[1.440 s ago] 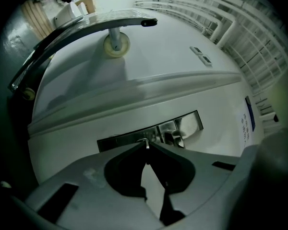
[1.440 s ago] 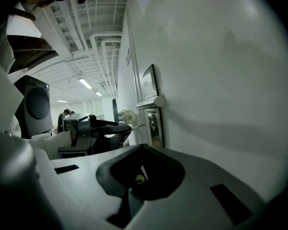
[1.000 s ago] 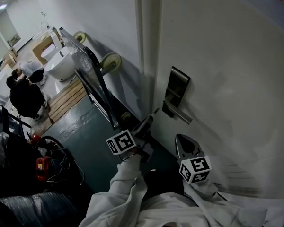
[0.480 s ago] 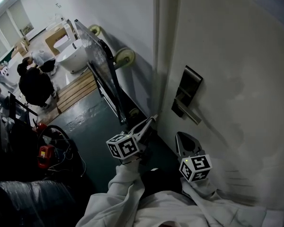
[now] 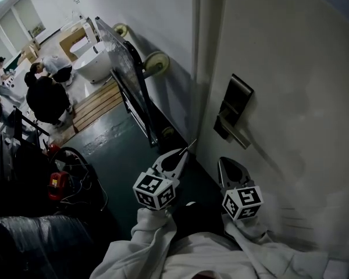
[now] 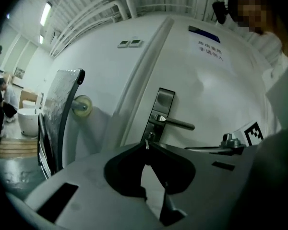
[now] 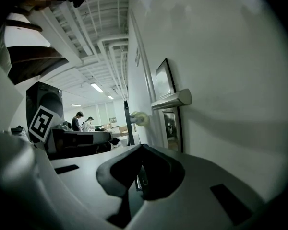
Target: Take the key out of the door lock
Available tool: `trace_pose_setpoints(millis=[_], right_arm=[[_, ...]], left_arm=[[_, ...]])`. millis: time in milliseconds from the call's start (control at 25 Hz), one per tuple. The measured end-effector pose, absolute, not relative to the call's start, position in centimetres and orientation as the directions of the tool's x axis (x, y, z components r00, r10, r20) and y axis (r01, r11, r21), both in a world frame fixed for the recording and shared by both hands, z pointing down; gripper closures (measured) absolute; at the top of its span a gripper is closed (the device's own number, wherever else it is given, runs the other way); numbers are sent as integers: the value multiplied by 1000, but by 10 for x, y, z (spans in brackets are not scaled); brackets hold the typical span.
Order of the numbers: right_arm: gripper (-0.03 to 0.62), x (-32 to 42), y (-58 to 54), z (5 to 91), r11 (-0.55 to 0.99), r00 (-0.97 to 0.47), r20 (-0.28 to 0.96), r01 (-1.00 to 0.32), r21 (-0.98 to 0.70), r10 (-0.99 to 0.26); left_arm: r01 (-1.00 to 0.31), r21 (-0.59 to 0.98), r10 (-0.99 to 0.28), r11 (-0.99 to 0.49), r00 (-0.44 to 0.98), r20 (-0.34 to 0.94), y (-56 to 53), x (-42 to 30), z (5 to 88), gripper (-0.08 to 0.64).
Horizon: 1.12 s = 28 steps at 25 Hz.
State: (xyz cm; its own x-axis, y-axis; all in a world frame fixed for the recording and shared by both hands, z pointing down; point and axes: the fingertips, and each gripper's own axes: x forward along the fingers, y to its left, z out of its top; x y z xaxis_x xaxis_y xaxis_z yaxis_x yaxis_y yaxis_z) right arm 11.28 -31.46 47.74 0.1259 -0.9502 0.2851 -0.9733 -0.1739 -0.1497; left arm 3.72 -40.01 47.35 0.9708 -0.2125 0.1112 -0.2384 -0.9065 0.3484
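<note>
Well off to the left, a white tub (image 5: 99,63) stands by a slatted wooden pallet (image 5: 96,108) and a trolley (image 5: 134,80) with round cream wheels (image 5: 156,61). The left gripper (image 5: 185,152) is pinched tight on the key (image 5: 191,143), a thin metal sliver at its tips, clear of the lock. To the right, a dark rectangular lock plate (image 5: 237,103) and straight lever handle (image 5: 239,137) sit on the smooth white door (image 5: 291,63). The right gripper (image 5: 225,163) has its jaws together and empty, below the handle.

Dim, cool light falls from ceiling strips (image 6: 45,13) toward ten o'clock, the door (image 5: 291,68) carries soft shadows, and both gripper views bend and blacken at their rims.
</note>
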Motion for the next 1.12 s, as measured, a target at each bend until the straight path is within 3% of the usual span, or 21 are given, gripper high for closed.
trace_pose_setpoints(millis=[560,1120], right_arm=[[541,121,-303,476,-194,146,293,-971,-139,-945],[541,127,-296,475,-209,165,301,-970,-121,-939]], left_arm=[[-258,217,-238,-941,964,116,-384,30,480,534],[-244,263,-225,-934,969,101,-380,37,480,534]])
